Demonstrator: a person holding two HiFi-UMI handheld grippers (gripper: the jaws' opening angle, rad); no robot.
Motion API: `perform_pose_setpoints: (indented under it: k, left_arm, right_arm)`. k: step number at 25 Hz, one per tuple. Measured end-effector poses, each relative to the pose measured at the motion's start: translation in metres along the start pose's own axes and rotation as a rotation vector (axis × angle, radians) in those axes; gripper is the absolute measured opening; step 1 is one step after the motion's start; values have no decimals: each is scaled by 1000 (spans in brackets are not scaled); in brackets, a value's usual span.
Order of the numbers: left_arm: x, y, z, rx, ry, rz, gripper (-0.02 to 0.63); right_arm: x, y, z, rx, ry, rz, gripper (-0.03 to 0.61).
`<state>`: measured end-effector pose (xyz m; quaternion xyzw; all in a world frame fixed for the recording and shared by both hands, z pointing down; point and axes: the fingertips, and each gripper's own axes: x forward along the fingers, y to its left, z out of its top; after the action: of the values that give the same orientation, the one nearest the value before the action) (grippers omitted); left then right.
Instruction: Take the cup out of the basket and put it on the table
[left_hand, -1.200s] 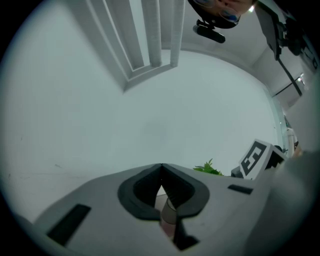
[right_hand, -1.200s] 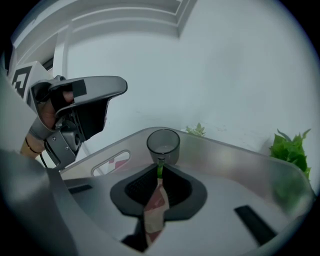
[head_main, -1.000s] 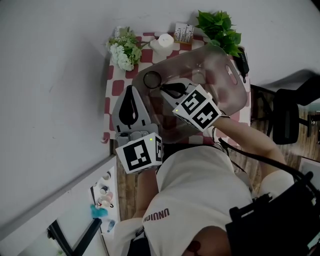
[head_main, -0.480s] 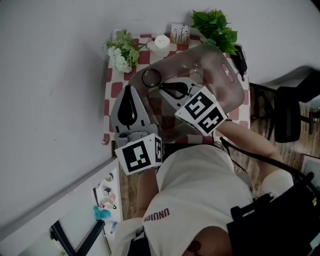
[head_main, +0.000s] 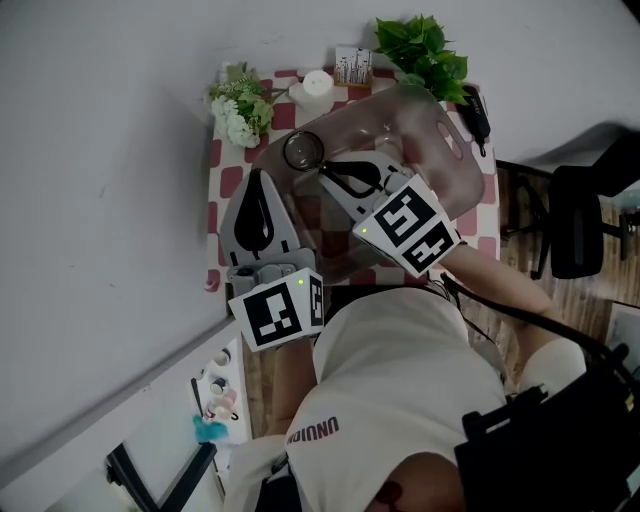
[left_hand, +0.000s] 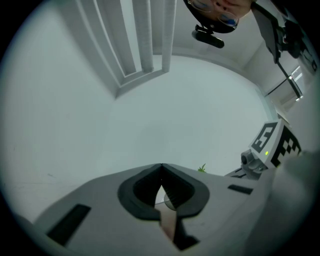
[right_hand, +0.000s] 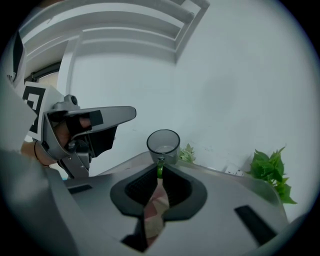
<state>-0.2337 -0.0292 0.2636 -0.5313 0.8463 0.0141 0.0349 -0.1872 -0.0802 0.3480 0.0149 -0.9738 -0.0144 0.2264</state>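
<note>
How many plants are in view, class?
2: white flowers at the table's far left corner, a leafy green plant at its far right corner. The basket may hide more.

Head view looks down on the table (head_main: 222, 150); 2 gripper views face the wall (left_hand: 175, 115), the right sharing the plant (right_hand: 270, 170).

A plain pale wall (head_main: 110, 130) fills the upper left. At the right edge, a black chair (head_main: 575, 225) stands on what looks like wood-plank floor (head_main: 590, 305).
</note>
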Motion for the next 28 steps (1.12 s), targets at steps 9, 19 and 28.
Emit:
perform_pose_setpoints:
  k: [9, 19, 28]
  left_arm:
    - [5, -9, 6, 16, -14, -45, 12]
    - [10, -29, 11, 30, -25, -103, 12]
    - [20, -48, 10, 24, -18, -157, 12]
  right_arm:
    - [-16, -10, 11, -3, -49, -68, 46]
    - [-38, -23, 15, 30, -95, -144, 46]
    - [-57, -42, 11, 50, -110, -216, 46]
